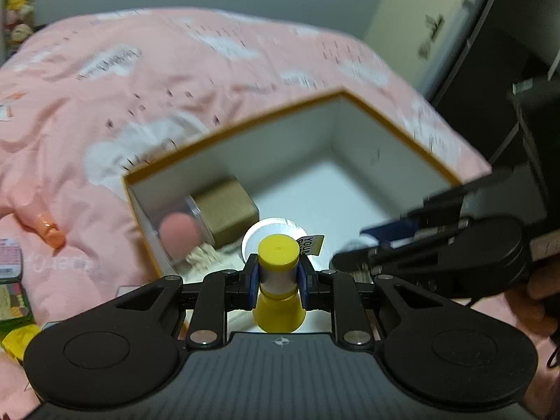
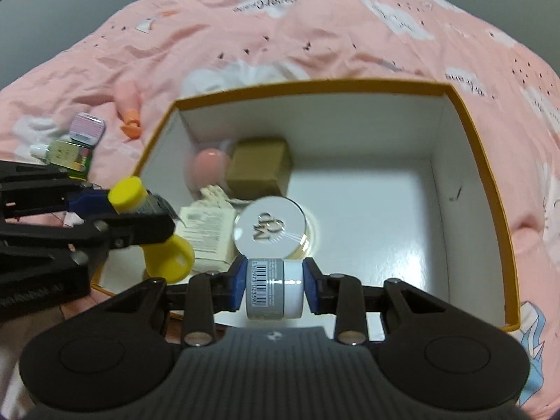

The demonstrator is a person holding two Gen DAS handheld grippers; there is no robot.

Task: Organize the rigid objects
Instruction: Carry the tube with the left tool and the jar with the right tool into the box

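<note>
So the left tool (image 1: 278,274) is clamped on a little yellow-capped bottle (image 1: 279,280) with a silvery middle band, and the right tool (image 2: 273,288) is squeezing a small grey-and-white jar (image 2: 274,288) with a barcode. Both point steeply down over the near edge of the orange-rimmed box (image 2: 483,161) on the pink bedspread (image 2: 315,28). Inside: a brown carton (image 2: 260,169), a pink egg-shaped thing (image 2: 206,166), a round silver-lidded jar (image 2: 271,227) and a printed cream packet (image 2: 210,234).

Both grippers were matte black, the left gripper (image 1: 278,273) and right gripper (image 2: 274,288) alike. Each had blue finger pads (image 2: 239,287), silver screws and a ribbed grey body.
</note>
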